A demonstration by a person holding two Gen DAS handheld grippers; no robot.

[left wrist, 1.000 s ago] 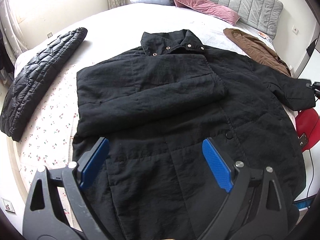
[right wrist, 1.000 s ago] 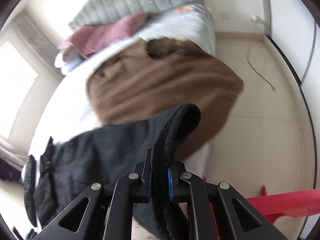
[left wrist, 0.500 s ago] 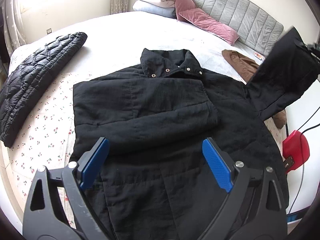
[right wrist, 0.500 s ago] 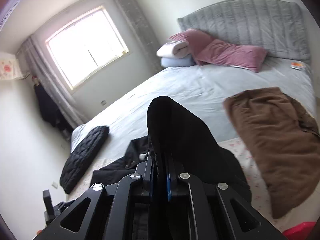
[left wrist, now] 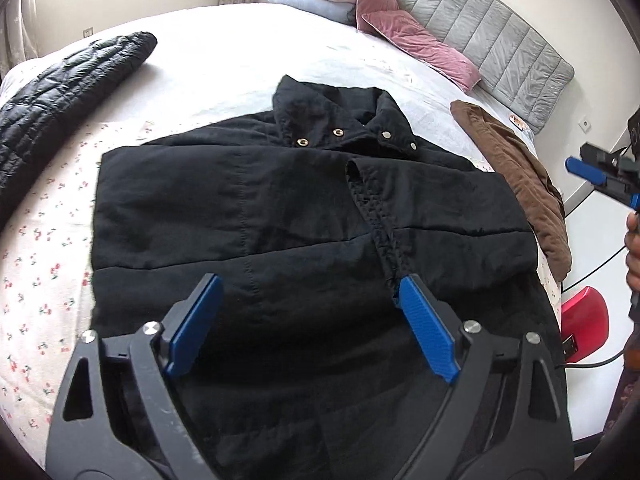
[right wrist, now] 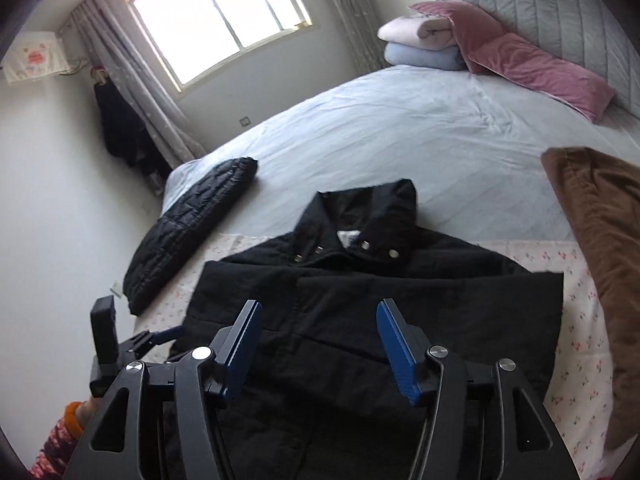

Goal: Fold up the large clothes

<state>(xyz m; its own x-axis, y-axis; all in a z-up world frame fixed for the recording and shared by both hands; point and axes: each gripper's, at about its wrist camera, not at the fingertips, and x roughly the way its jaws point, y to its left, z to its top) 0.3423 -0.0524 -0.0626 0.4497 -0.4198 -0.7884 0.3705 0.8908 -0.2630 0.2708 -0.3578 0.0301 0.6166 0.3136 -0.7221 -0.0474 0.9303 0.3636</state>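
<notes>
Both hand-held grippers, left (left wrist: 308, 320) and right (right wrist: 318, 344), are held wide open, empty, above the coat's (left wrist: 280, 216) hem, collar farthest away.

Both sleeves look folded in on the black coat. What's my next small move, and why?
Probably lower both open grippers, left and right, to the hem nearest you and pinch it. The black coat lies flat with both sleeves crossed over its chest, so folding the bottom toward the collar seems next.
</notes>
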